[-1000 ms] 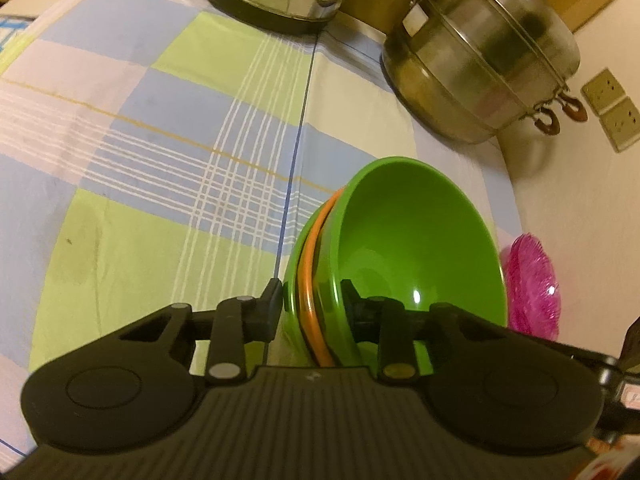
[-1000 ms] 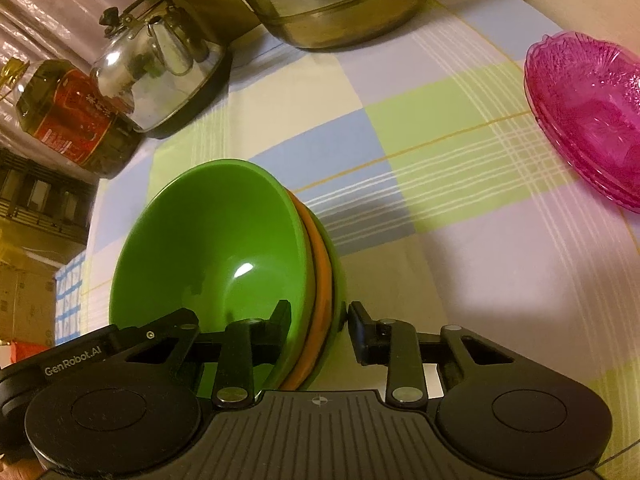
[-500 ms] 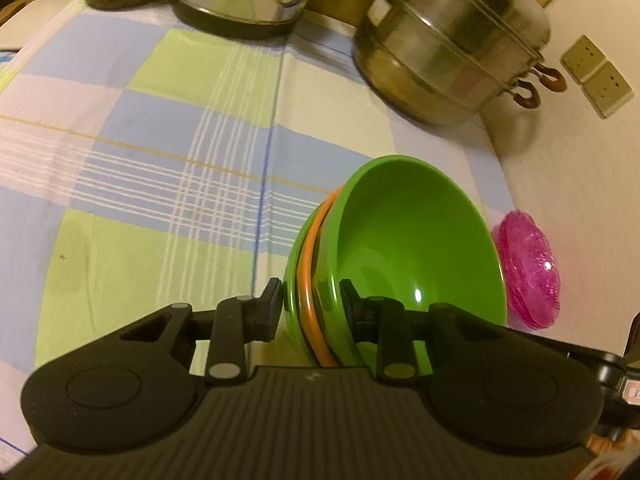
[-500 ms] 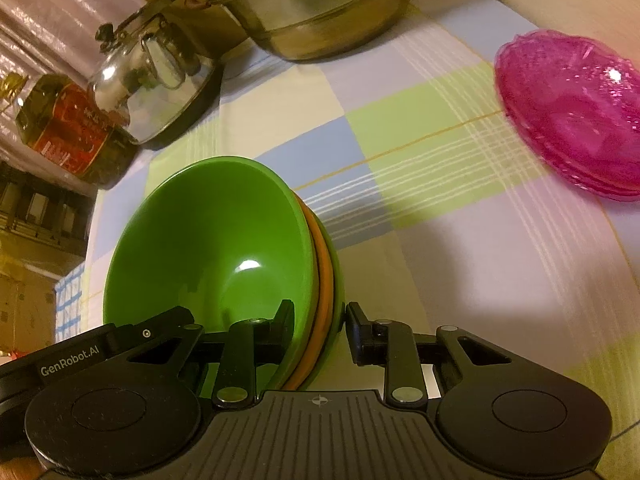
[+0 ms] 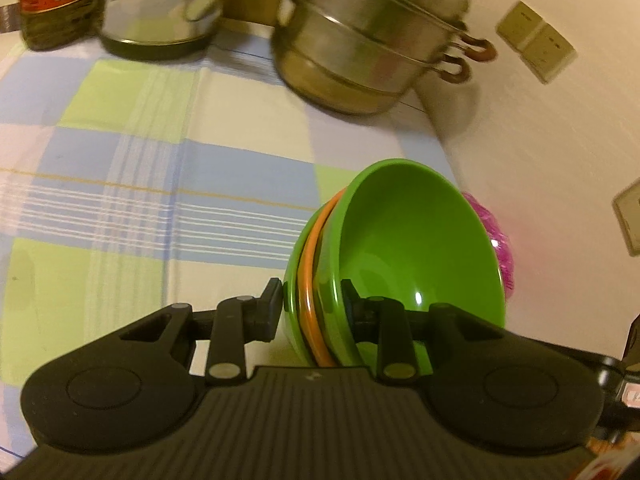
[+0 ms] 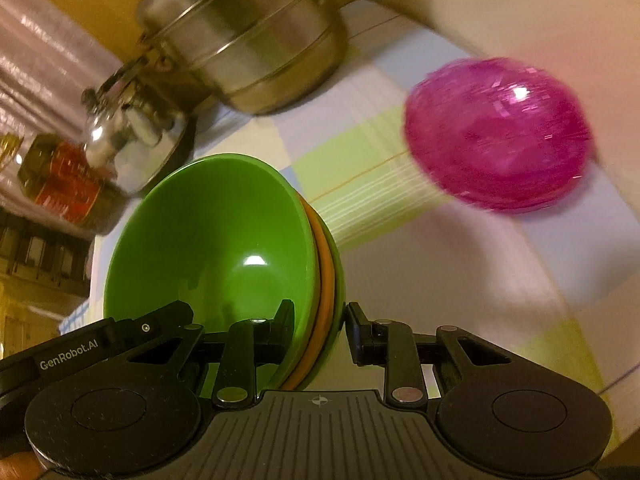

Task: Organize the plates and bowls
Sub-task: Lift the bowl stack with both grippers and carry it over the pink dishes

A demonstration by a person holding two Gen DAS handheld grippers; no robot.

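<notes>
The left gripper (image 5: 310,304) was clamped on the rim of the bowls (image 5: 400,248), a nested stack of green, orange and green; one finger pressed the outer wall on its left side, the other sat inside the top bowl; the stack stood tilted on edge between the fingers, its hollow facing right of that gripper. The right gripper (image 6: 318,326) gripped the opposite rim of the same bowls (image 6: 216,248); its left finger lay inside the top green bowl against the wall, its right finger was at the outer green wall, touching it or nearly so, which the blur left hard to tell; from this gripper the hollow faced left. Both grippers thus held one stack over the cloth (image 5: 160,200), a checked sheet of blue, green and white. Ahead and to the right of the right gripper lay the pink dish (image 6: 496,136), blurred, well apart from the bowls; in the left view only a sliver of the dish (image 5: 498,240) showed past the stack's far rim. Farther ahead stood the steamer pot (image 5: 372,40), with the kettle (image 5: 160,12) to its left and the bottle (image 5: 52,0) beyond that; the right view showed the pot (image 6: 248,36), kettle (image 6: 132,136) and bottle (image 6: 68,184) ahead-left of the gripper.
</notes>
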